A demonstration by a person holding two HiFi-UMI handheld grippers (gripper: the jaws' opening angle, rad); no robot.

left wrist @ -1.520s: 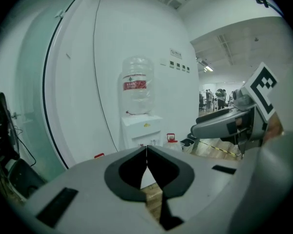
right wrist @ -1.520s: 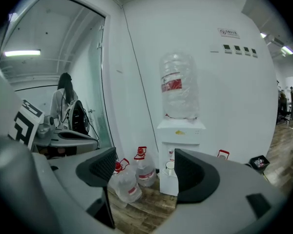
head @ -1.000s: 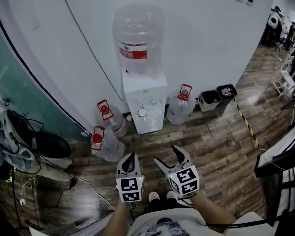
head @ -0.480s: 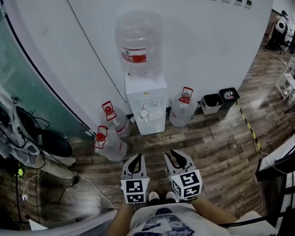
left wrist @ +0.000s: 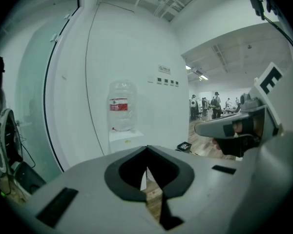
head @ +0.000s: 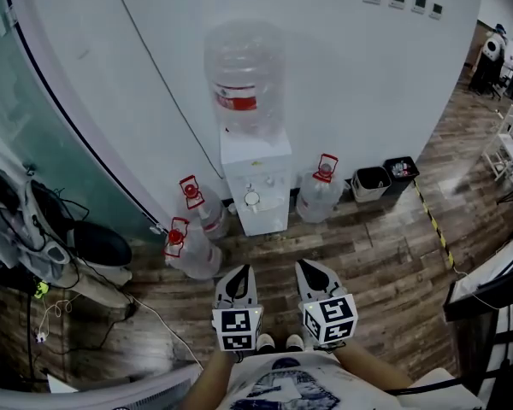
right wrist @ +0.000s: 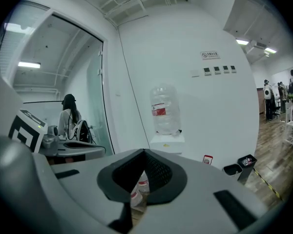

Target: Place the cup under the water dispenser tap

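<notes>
**Gripper state.** The left gripper (head: 239, 273) has its jaws pressed together; in the left gripper view the two tips meet at one apex with nothing between them. The right gripper (head: 306, 267) has just been closing its jaws. They now meet tip to tip, and the right gripper view shows them empty too. Neither gripper carries a cup.

**Location of the task item.** The water dispenser (head: 256, 178) stands against the white wall, with an inverted water bottle (head: 244, 75) on top. A small pale round object (head: 251, 198) sits at the dispenser's front face, directly below the tap area. It reads as the rim of a cup seen from above, so its long axis is judged vertical. It is too small to confirm, and no other cup shows in any view.

**Governing relation.** In the head view, the round object lies at 12 o'clock from the left gripper and at 11 o'clock from the right gripper, well apart from both. The left gripper stands more squarely in line with it and is judged slightly nearer.

**Obstructions.** Two spare bottles with red caps (head: 192, 250) stand on the floor at 10 o'clock from the left gripper. A third (head: 318, 190) stands just beside the dispenser, at 12 o'clock from the right gripper.
</notes>
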